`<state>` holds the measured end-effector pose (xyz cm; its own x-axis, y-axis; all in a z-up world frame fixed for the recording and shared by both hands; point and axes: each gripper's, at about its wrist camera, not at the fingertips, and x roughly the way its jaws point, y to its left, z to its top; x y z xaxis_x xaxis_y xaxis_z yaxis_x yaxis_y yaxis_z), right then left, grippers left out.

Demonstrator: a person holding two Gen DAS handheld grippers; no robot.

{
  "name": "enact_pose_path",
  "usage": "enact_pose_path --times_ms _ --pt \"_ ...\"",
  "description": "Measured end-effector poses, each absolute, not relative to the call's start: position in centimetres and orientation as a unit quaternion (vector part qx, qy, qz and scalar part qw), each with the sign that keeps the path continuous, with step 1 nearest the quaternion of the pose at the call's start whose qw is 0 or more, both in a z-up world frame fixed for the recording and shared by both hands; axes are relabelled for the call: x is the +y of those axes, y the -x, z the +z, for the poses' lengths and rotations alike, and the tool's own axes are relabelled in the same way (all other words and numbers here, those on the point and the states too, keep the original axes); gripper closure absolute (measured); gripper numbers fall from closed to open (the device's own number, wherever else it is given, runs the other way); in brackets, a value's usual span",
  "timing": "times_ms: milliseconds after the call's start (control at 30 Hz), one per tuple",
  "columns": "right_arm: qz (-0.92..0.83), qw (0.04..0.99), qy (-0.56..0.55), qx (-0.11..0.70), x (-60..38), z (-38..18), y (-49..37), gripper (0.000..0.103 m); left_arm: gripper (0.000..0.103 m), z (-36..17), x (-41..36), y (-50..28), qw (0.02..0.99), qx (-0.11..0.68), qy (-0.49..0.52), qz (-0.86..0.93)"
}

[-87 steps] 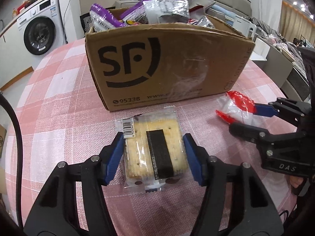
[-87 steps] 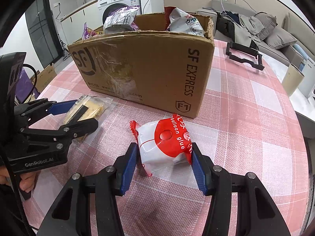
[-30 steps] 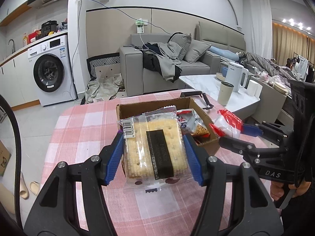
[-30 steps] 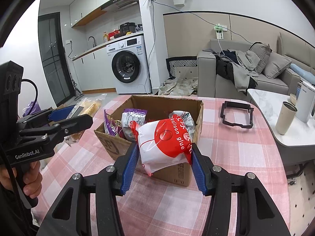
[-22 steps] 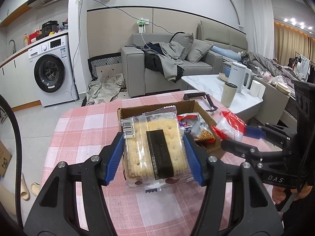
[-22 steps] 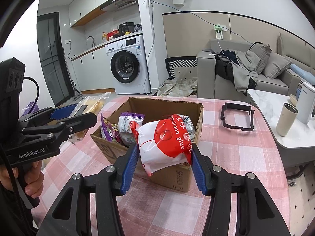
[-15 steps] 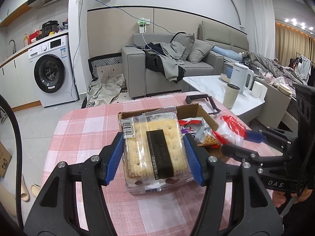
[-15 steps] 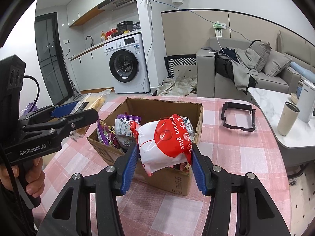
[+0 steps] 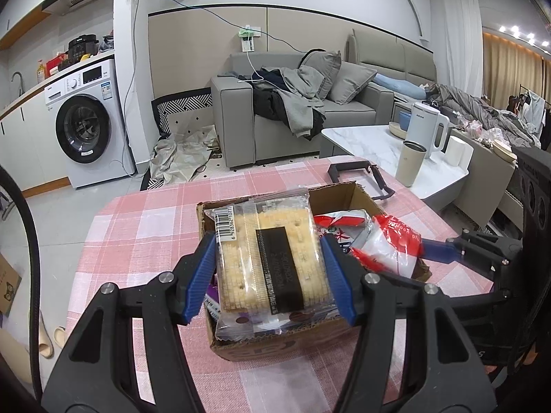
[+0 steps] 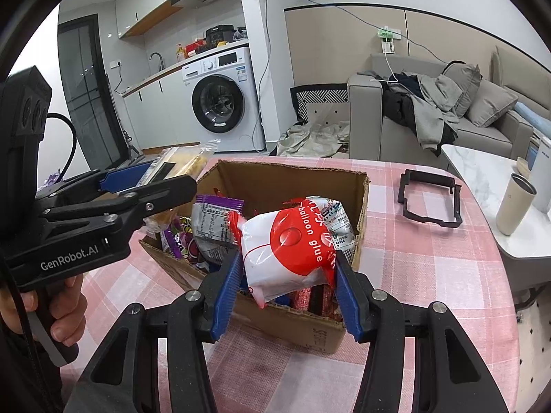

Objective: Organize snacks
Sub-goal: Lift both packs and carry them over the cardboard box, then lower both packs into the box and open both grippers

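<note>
My left gripper [image 9: 268, 275] is shut on a clear cracker packet [image 9: 272, 261] with a black label, held over the left part of the open cardboard box [image 9: 358, 192]. My right gripper [image 10: 286, 285] is shut on a red-and-white snack bag [image 10: 286, 247] marked "balloon glue", held over the box's near right corner [image 10: 310, 330]. The box holds several snack packs, among them a purple one [image 10: 213, 220]. The left gripper with its cracker packet also shows in the right wrist view [image 10: 158, 179]. The red-and-white bag also shows in the left wrist view [image 9: 389, 251].
The box stands on a round table with a pink checked cloth [image 10: 430, 275]. A black frame [image 10: 430, 199] lies on the cloth beyond the box. A beige cup [image 10: 515, 204] and white kettle stand on a marble side table. A sofa and washing machine are behind.
Both grippers lifted their packets off the tablecloth in front of the box, rose above it, and have since come lower and closer over the open box.
</note>
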<state>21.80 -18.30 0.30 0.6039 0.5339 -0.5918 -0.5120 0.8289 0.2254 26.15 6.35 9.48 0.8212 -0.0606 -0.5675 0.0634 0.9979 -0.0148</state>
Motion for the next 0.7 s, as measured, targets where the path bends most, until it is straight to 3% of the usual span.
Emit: enact_pose_path --times_ms 700 --pt "0.288 0.893 0.013 0.345 -17.0 -0.7 -24.7 0.050 0.045 6.3 5.5 -31.5 0.946 0.319 -0.014 -0.048"
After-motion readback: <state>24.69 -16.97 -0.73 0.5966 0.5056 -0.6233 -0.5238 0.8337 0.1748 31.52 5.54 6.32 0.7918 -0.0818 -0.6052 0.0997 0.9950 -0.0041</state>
